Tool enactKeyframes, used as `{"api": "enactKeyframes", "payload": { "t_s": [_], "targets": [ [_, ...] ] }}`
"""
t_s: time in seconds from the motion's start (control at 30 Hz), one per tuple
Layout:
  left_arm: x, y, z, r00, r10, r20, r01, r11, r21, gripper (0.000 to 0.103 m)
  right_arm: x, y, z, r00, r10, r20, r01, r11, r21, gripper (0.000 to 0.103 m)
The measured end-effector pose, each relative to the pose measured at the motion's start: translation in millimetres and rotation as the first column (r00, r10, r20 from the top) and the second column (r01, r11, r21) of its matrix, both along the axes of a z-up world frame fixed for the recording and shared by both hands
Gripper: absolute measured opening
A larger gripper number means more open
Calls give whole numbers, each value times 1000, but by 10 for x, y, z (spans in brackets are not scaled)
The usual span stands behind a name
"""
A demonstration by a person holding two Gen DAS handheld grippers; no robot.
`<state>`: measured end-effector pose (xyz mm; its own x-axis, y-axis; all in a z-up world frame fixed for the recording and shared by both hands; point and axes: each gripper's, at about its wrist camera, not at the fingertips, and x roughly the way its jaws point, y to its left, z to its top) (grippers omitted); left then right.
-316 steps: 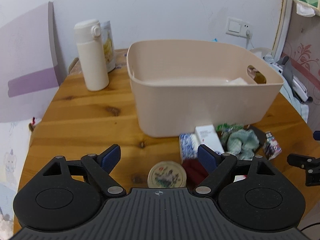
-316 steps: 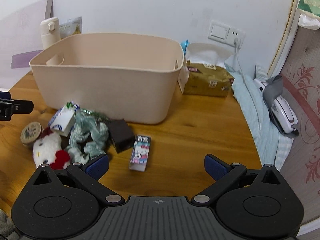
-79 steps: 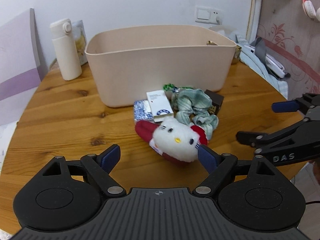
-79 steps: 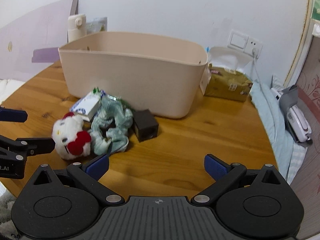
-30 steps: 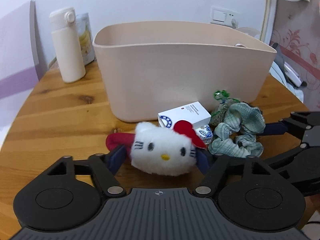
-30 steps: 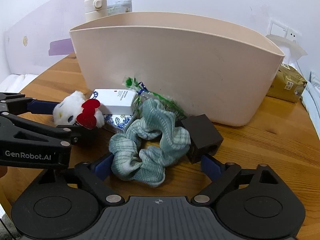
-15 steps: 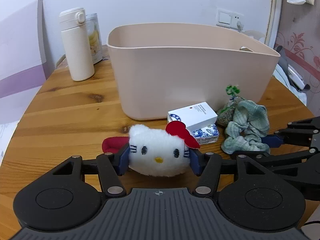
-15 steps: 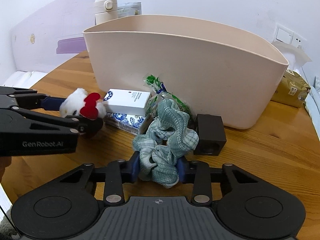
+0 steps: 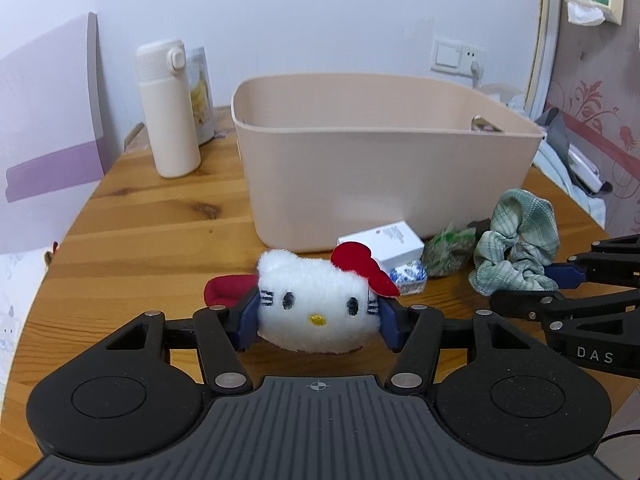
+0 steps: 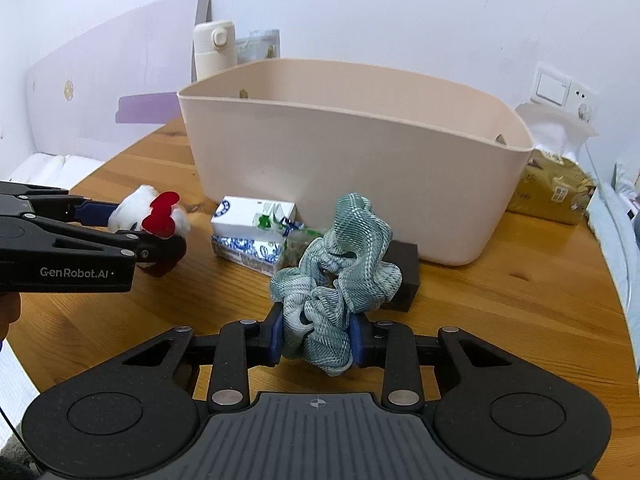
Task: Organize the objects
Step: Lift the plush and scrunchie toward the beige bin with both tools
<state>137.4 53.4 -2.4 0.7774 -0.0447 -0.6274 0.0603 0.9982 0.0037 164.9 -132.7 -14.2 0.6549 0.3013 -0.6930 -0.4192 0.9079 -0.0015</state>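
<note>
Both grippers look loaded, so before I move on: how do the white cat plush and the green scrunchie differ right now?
The cat plush is a compact white head with a red bow; the green scrunchie is a loose ruffled plaid ring. The left gripper clamps the plush; the right gripper, jaws closing, pinches the scrunchie's lower folds. Both are soft and outside the beige bin.

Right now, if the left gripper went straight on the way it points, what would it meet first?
Probably the beige bin's near wall. The left gripper, gripping the white plush cat head, aims just left of the white box; depth is uncertain.
</note>
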Motion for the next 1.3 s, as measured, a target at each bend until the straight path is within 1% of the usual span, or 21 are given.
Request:
{"api": "enactKeyframes", "payload": {
  "t_s": [0.13, 0.3, 0.63, 0.83, 1.03, 1.2, 1.3],
  "targets": [
    [-64, -8, 138, 999, -5, 39, 5, 1000, 12, 59, -60, -20, 105, 1000, -7, 23, 7, 1000, 8, 30],
    [-93, -11, 381, 995, -16, 102, 13, 1000, 27, 59, -83, -70, 253, 998, -22, 59, 21, 1000, 19, 30],
    [30, -51, 805, 977, -21, 213, 11, 999, 47, 59, -65, -155, 705, 981, -56, 183, 51, 998, 32, 30],
    [178, -55, 990, 966, -14, 258, 0, 999, 52, 59, 31, -214, 882, 967, -120, 224, 108, 992, 66, 30],
    [395, -86, 1106, 963, -13, 269, -4, 998, 64, 59, 170, -242, 972, 959, -144, 245, 126, 988, 88, 30],
    [648, -98, 1109, 970, -15, 243, 7, 999, 31, 59, 345, -217, 1025, 955, -148, 258, 129, 988, 89, 30],
    [794, -141, 1087, 973, -20, 232, 13, 999, 32, 59, 458, -186, 1029, 954, -146, 262, 129, 988, 79, 30]
  ]
}}
